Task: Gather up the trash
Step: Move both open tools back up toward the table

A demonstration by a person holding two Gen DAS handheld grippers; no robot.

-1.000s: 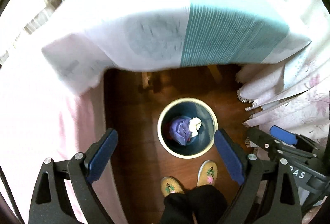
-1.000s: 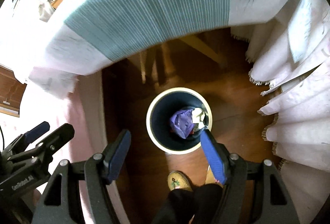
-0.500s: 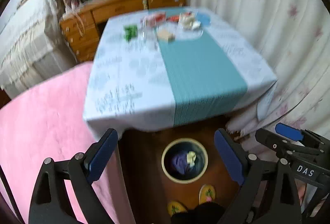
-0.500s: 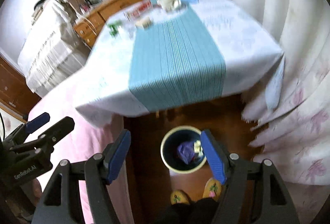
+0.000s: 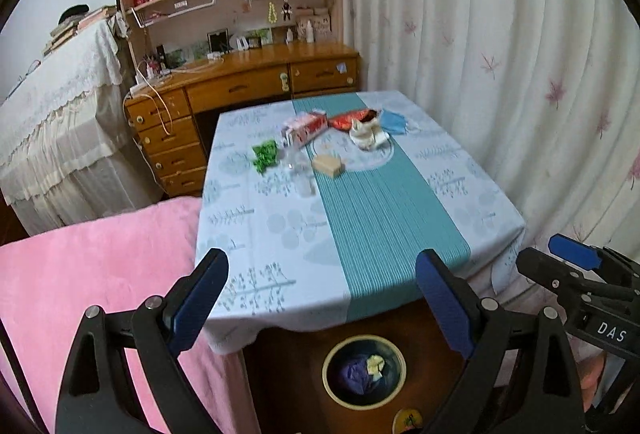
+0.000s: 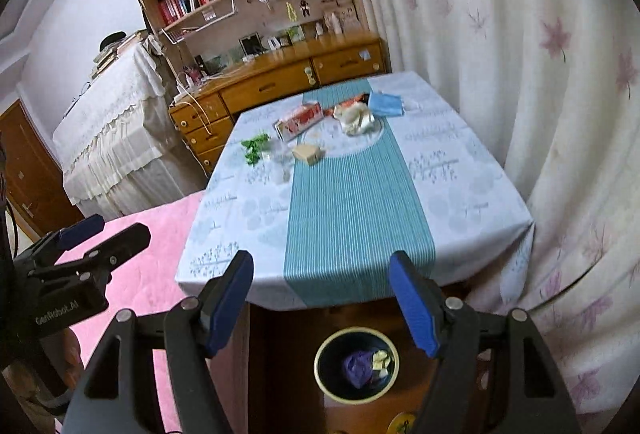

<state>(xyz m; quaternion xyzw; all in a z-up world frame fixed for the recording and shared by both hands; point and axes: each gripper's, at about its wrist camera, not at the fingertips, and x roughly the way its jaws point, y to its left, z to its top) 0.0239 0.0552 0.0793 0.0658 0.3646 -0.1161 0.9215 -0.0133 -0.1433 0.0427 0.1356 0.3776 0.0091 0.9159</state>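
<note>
Both tongs stand wide with nothing between their blue pads: the left gripper (image 5: 322, 298) and the right gripper (image 6: 322, 298) hang side by side off the near edge of the tabletop (image 5: 380, 226), above the bin (image 5: 364, 370) on the floor, which already holds a purple wad and a pale scrap. The remaining trash lies clustered toward the far edge of the tabletop, well apart from the tongs; the crumpled white paper (image 5: 366, 136) is probably light and soft, best pinched across its bulk; the blue face mask (image 5: 394, 122), near the far right corner, looks limp and should be nipped at a fold; the small tan box (image 5: 328, 165) seems stiff and suits a grip across its flat sides; the red snack wrapper (image 5: 350, 120) may be slippery; the green scrap (image 5: 265, 155) sits leftmost.
</note>
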